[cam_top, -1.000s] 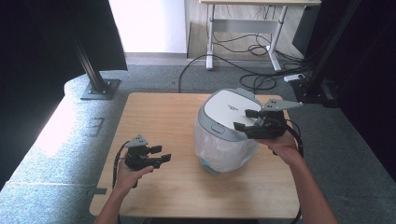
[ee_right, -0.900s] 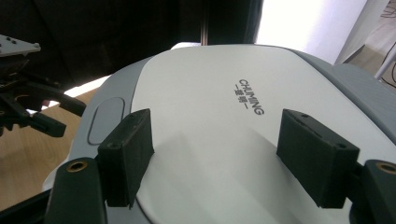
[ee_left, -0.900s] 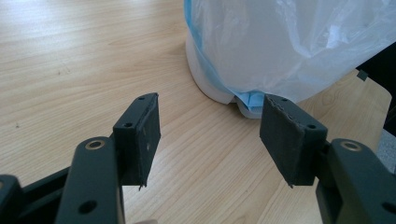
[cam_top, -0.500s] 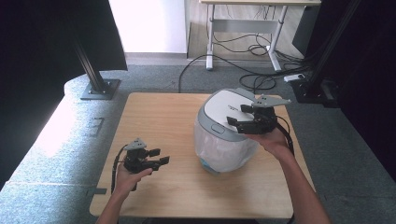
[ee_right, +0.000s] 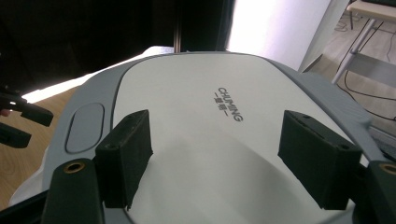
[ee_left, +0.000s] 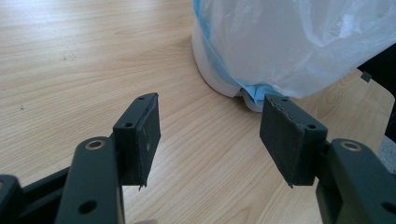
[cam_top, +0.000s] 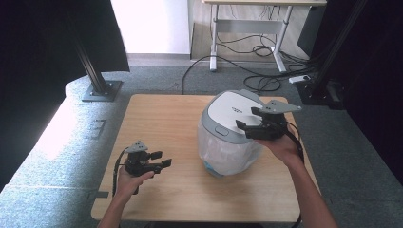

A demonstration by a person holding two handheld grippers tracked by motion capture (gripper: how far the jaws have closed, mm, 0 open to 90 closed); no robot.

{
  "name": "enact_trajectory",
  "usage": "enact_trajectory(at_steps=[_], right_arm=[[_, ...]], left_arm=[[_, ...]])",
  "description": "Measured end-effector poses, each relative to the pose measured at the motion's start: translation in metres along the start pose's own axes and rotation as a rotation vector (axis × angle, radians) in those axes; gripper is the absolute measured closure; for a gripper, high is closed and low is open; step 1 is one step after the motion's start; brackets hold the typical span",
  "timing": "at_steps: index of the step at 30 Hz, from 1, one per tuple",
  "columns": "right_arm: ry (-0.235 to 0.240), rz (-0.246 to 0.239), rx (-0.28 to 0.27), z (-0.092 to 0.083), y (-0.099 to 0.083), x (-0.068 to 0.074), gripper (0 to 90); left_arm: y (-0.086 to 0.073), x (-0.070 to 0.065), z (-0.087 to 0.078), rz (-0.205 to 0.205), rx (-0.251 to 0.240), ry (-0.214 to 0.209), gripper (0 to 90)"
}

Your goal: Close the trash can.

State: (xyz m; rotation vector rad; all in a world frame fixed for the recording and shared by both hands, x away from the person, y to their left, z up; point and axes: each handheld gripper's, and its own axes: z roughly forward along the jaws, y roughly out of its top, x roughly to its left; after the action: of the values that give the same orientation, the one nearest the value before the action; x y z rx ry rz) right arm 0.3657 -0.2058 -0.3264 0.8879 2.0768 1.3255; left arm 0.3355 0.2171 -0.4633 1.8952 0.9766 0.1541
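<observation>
My right gripper has slid further over the bin lid, jaws apart, ready to press; left gripper waits at eight o'clock, jaws apart.

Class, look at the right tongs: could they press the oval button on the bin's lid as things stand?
Probably yes. The right tongs hover open over the lid, and the oval button lies bare on the lid's grey rim, with nothing between them.

I get blown-out daylight from the doorway at top, and dark curtains crush to black. The table is evenly lit with soft shadows. My gripper views are sharp, slightly soft up close.
</observation>
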Motion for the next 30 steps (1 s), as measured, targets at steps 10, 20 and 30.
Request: enact_trajectory(at_steps=[10,20,30], right_arm=[[-0.013,-0.003,-0.066,-0.040,-0.028,0.002,24.7],[-0.026,0.036,-0.104,-0.053,-0.061,0.000,24.7],[-0.037,0.084,-0.101,-0.062,-0.107,-0.004,24.5]], left_arm=[[-0.001,0.000,-0.003,0.005,-0.004,0.008,38.5],[-0.002,0.003,-0.006,0.006,-0.003,0.022,38.5],[-0.004,0.005,-0.008,0.003,-0.008,0.030,38.4]])
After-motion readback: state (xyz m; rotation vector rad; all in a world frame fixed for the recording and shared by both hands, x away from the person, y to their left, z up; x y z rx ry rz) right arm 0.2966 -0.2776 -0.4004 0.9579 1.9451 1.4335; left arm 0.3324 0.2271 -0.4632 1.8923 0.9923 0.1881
